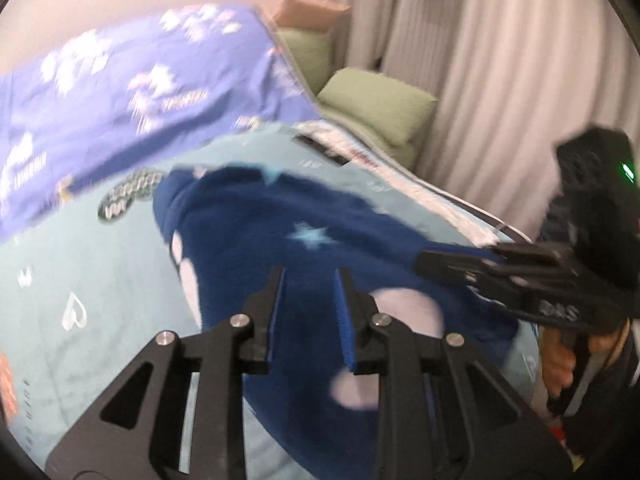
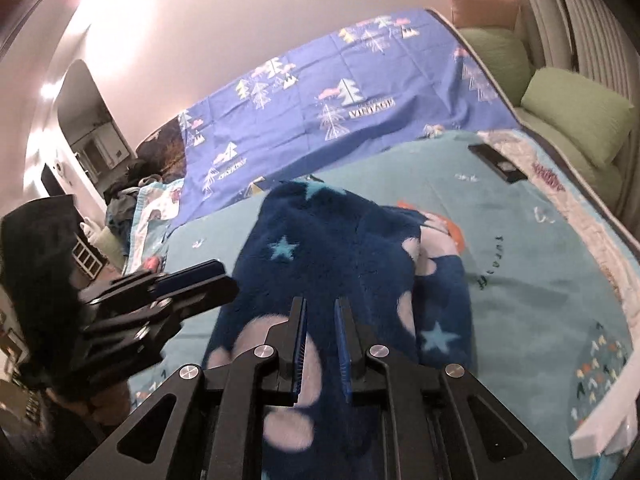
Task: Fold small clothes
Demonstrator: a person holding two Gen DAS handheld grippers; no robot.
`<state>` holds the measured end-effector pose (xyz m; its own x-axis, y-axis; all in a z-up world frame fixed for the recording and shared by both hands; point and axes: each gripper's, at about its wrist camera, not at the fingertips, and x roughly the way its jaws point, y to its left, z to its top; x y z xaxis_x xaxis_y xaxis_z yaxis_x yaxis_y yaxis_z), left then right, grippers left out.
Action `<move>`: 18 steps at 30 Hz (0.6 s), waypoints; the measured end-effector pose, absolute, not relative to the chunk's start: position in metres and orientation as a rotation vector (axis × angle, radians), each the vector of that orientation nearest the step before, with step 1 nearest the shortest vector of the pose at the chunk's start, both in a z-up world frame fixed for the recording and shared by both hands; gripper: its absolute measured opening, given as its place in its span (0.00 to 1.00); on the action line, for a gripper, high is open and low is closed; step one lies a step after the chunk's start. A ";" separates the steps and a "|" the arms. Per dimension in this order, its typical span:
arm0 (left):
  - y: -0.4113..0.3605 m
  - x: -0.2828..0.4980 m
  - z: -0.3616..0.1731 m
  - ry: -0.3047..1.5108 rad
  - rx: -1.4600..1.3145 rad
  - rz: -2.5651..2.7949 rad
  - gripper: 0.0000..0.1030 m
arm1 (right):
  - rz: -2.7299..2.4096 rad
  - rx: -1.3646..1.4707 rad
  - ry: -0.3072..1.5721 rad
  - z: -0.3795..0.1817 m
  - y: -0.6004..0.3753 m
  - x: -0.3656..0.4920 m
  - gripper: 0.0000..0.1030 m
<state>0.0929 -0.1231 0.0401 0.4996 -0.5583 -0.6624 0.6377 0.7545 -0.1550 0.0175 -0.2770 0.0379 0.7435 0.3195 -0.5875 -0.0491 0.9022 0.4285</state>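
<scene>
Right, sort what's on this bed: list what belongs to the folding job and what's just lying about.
For the job:
- navy fleece garment with stars
- left claw, open
- right claw, open

Lying about:
- black remote
- purple tree-print sheet
- green cushions
- teal bedspread

Clearly a home bedroom. Wide bed (image 2: 540,280) under a light blue printed cover, with a purple-blue sheet (image 2: 340,92) patterned with trees spread across its far half. Beyond the bed, green cushions (image 2: 576,116) stacked beside pale pleated curtains (image 1: 500,60). Off the bed's left end, a doorway (image 2: 88,120) and heaped clothes (image 2: 128,196).
</scene>
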 end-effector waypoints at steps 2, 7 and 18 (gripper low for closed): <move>-0.124 0.111 0.017 0.815 0.076 -0.727 0.26 | 0.189 0.404 0.777 0.018 -0.276 0.029 0.16; -0.139 0.116 -0.023 0.854 0.099 -0.726 0.26 | 0.129 0.371 0.797 -0.011 -0.273 0.032 0.15; -0.128 0.113 0.012 0.840 0.089 -0.758 0.27 | 0.198 0.389 0.800 0.038 -0.283 0.032 0.18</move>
<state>0.1127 -0.1283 0.0116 0.4256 -0.5715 -0.7016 0.6388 0.7389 -0.2144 0.0324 -0.2831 0.0375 0.6832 0.3169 -0.6579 -0.0263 0.9110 0.4115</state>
